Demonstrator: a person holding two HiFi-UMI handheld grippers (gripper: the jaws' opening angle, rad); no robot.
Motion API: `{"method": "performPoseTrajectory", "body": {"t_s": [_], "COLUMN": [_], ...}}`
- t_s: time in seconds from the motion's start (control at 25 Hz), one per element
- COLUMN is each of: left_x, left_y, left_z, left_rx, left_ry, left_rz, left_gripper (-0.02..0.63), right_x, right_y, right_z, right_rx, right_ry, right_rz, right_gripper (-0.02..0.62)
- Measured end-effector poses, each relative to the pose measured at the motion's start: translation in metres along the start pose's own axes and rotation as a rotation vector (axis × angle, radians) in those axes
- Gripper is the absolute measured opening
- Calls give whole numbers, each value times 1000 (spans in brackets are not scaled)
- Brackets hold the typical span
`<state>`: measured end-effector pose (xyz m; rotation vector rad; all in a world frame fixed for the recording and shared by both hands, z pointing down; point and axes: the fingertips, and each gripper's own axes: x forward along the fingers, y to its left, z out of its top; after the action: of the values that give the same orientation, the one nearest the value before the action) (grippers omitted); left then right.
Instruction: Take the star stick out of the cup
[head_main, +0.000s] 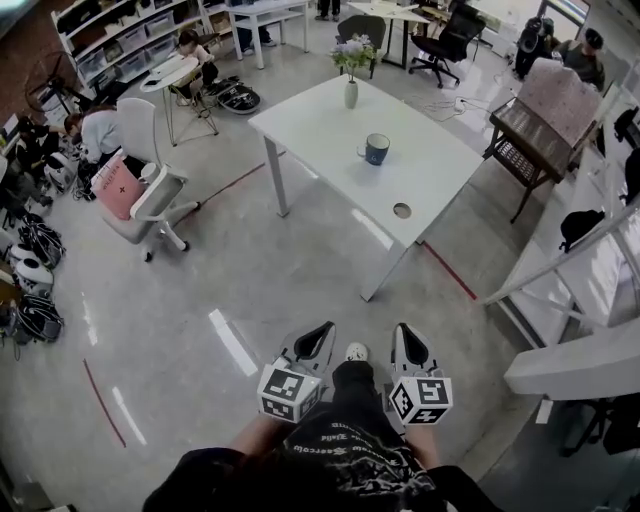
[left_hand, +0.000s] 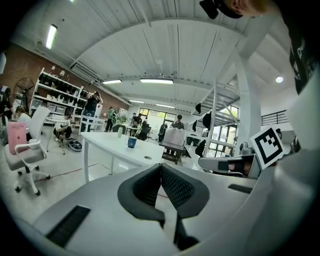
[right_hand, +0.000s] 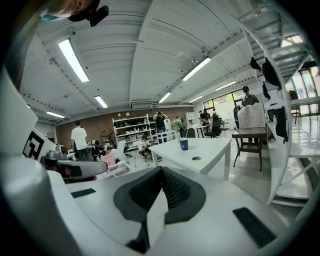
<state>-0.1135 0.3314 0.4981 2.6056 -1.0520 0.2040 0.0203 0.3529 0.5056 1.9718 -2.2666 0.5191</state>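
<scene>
Closest in, the left gripper (head_main: 322, 332) and the right gripper (head_main: 403, 335) are hanging side by side at the person's waist, tips pointing forward over the grey floor (head_main: 210, 290). Each gripper's own view is showing its two ribbed jaws pressing together at the tips with nothing caught between them, so both are sitting fully closed and empty.

Well ahead of both grippers, a white table (head_main: 320, 140) is standing with one corner turned toward them, and a small round hole (head_main: 402, 210) is showing in its top near that corner. Past the hole, the blue cup (head_main: 376, 149) is standing upright on the tabletop, far from either gripper. The star stick is too small to make out at this distance.

Beyond the cup, a vase (head_main: 351, 93) with flowers is standing near the table's far edge. Off to the left of the left gripper, a white chair (head_main: 150, 195) is standing on the floor.
</scene>
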Motion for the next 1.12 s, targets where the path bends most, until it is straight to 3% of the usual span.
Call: {"method": "performPoseTrajectory", "body": {"t_s": [0.32,0.52,0.84,1.12], "left_x": [152,234,300,333], "left_y": [24,23,34,70], "left_z": [52,79,94,95], "left_rx": [-17,40,20,33], "left_ry": [-24,-22,-16,1], "left_rz": [64,76,111,104], "left_gripper": [20,20,20,20], "right_x": [117,169,216,256], "right_y": [-97,-151,-206,-213], "right_z": [58,88,126,128], "right_rx": [-7,-15,-37,-32], "right_ry": [5,3,-17,-18], "right_rz": [54,95,102,75], "right_gripper": [9,9,9,9]}}
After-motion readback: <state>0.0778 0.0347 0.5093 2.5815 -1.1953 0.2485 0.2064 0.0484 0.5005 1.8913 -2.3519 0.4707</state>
